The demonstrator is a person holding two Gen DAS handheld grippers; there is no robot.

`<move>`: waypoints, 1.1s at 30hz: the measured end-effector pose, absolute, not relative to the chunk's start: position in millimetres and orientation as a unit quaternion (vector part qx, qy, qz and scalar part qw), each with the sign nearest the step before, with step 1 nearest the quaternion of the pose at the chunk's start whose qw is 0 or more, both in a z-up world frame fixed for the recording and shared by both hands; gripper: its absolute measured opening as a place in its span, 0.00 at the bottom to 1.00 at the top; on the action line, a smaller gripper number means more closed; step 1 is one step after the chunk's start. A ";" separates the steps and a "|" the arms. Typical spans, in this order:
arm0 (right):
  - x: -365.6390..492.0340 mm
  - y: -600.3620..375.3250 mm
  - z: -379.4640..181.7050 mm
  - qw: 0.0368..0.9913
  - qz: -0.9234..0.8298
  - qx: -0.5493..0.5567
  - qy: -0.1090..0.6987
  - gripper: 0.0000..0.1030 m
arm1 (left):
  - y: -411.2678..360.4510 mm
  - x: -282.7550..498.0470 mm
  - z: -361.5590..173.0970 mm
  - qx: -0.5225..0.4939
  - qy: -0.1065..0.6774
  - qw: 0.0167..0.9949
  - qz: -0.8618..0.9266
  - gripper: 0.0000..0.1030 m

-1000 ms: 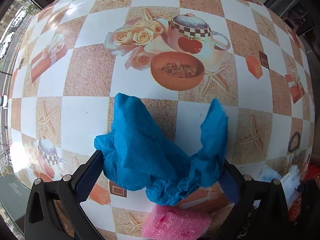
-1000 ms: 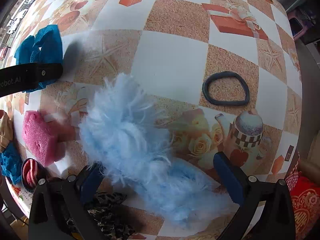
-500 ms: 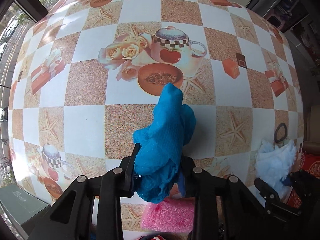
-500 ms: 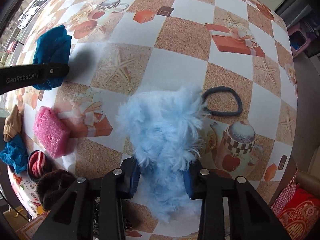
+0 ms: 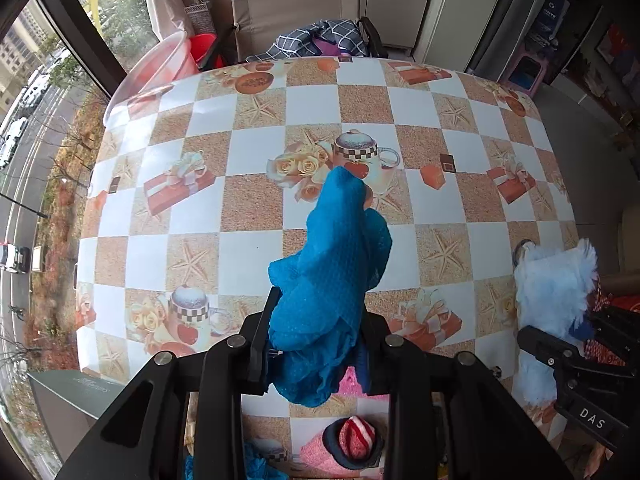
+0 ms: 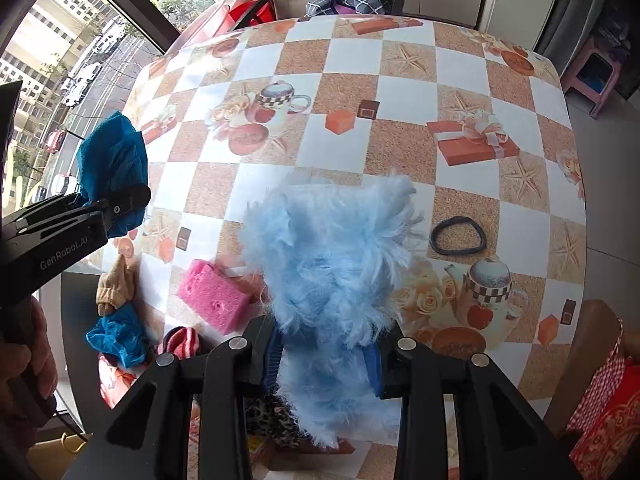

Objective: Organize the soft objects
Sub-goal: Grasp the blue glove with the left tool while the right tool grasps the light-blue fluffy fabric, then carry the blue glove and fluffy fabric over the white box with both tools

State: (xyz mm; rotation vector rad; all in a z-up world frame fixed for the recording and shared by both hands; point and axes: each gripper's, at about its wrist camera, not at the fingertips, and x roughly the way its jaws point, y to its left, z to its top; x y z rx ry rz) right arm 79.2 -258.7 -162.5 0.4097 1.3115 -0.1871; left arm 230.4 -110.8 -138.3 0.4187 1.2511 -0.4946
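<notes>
Currently the left gripper (image 5: 316, 354) is clamping a blue textured cloth (image 5: 332, 264) between its pads; the cloth is bunching out above the fingers at the centre of the left wrist view, clear of the checkered tablecloth (image 5: 256, 148). The jaws have just been closing, with the cloth between them. In the right wrist view the same cloth (image 6: 114, 160) is showing at the left edge, gripped by the other tool.

The right gripper (image 6: 326, 356) is squeezing a pale blue fluffy item (image 6: 332, 256), whose fur is spilling over both fingers in the lower middle of the frame; it is also appearing at the right edge of the left wrist view (image 5: 554, 280).

Near the lower left of the right wrist view, a pink sponge (image 6: 214, 296) is lying on the table, with a tan knit piece (image 6: 116, 286), a crumpled blue cloth (image 6: 116, 336) and a red-and-white striped sock (image 6: 180, 342) lying around the table's edge. A black hair band (image 6: 458, 236) is lying flat on the table to the right of the fluffy item, apart from it.

At the top of the left wrist view, beyond the table, a translucent pink basin (image 5: 156, 68) is standing beside a red bucket (image 5: 202, 46); what they are holding cannot be told. A checked grey fabric (image 5: 320, 38) is lying on a folding chair (image 5: 296, 12).
</notes>
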 end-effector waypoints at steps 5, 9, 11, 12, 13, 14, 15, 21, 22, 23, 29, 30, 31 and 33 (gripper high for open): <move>70.1 -233.7 -140.9 0.779 -0.085 0.183 0.593 0.35 | -88.1 210.6 -118.5 0.193 0.562 0.770 -0.232 0.32; 54.2 -215.3 -116.4 0.788 -0.084 0.175 0.584 0.35 | -69.5 196.4 -105.3 0.189 0.557 0.773 -0.239 0.32; 49.1 -207.1 -106.6 0.790 -0.084 0.178 0.580 0.35 | -58.8 188.9 -98.0 0.187 0.555 0.774 -0.240 0.32; 46.1 -203.0 -101.6 0.792 -0.083 0.180 0.578 0.35 | -53.0 184.9 -94.1 0.185 0.554 0.775 -0.241 0.32; 43.2 -198.8 -96.9 0.793 -0.084 0.181 0.576 0.35 | -47.3 180.9 -90.4 0.182 0.553 0.776 -0.243 0.32; 40.3 -194.7 -92.2 0.795 -0.086 0.179 0.574 0.35 | -41.8 176.7 -87.0 0.181 0.553 0.776 -0.246 0.32; 37.5 -190.2 -87.9 0.796 -0.087 0.176 0.572 0.35 | -36.5 172.5 -83.8 0.180 0.552 0.775 -0.248 0.32; 16.5 -164.1 -66.3 0.803 -0.094 0.171 0.564 0.35 | -6.7 143.9 -70.3 0.180 0.548 0.772 -0.267 0.33; 12.3 -159.9 -63.2 0.803 -0.096 0.171 0.563 0.35 | -2.2 139.6 -68.9 0.179 0.549 0.771 -0.269 0.33; 8.5 -156.0 -60.7 0.804 -0.097 0.171 0.562 0.35 | 1.5 135.5 -67.8 0.180 0.548 0.771 -0.271 0.33; -15.0 -131.5 -48.9 0.806 -0.107 0.169 0.558 0.35 | 23.6 110.8 -60.9 0.178 0.546 0.767 -0.286 0.33; -19.4 -127.2 -47.4 0.806 -0.108 0.170 0.557 0.35 | 26.6 106.4 -60.5 0.178 0.546 0.765 -0.290 0.33; -24.2 -122.7 -46.2 0.805 -0.109 0.171 0.557 0.35 | 29.5 101.5 -60.0 0.180 0.546 0.764 -0.294 0.33; -33.6 -113.7 -45.3 0.805 -0.110 0.174 0.557 0.35 | 35.2 91.5 -59.4 0.185 0.544 0.761 -0.300 0.33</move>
